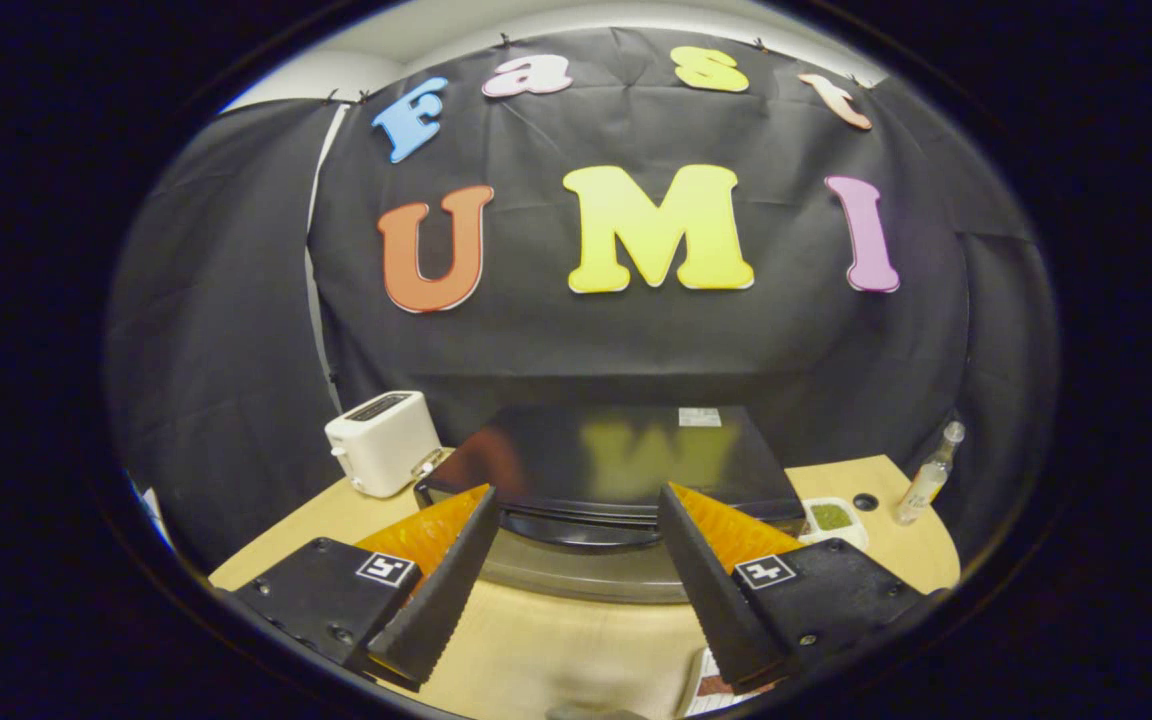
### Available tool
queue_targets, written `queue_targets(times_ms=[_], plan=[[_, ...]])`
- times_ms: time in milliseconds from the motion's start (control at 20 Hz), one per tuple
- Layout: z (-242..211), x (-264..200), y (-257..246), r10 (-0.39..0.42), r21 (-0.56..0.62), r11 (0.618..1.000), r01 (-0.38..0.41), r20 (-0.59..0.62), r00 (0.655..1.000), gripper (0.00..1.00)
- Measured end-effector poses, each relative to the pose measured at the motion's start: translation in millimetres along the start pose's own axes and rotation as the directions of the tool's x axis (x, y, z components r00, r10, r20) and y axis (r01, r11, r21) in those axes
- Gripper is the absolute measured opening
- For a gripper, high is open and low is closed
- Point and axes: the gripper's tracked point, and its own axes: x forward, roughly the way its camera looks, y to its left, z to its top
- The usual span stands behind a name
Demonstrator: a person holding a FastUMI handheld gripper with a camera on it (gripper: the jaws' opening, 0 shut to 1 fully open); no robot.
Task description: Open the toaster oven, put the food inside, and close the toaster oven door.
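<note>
A black toaster oven [626, 450] with a glossy top stands on the wooden table [536, 650], just ahead of my fingers. Its dark handle [576, 528] runs along the top of the door [576, 578], which faces me between the fingers and looks closed. My gripper [576, 495] is open, a little above the table, with the fingers spread about as wide as the handle and nothing between them. A small white dish of green food [831, 518] sits to the right of the oven, just beyond my right finger [721, 590].
A white pop-up toaster [383, 455] stands left of the oven. A clear bottle [926, 475] is near the table's far right corner, with a small dark hole [865, 501] beside it. A white-rimmed thing with something reddish [726, 692] lies under the right finger.
</note>
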Motion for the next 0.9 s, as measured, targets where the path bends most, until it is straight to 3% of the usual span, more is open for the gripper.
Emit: queue_targets(times_ms=[400,900], plan=[[-21.1,51.1,1.9,-0.084,0.006,0.996,0.084,-0.059,0.995,1.00],[-27.9,39.9,4.3,-0.155,0.002,0.988,0.156,-0.076,0.985,1.00]])
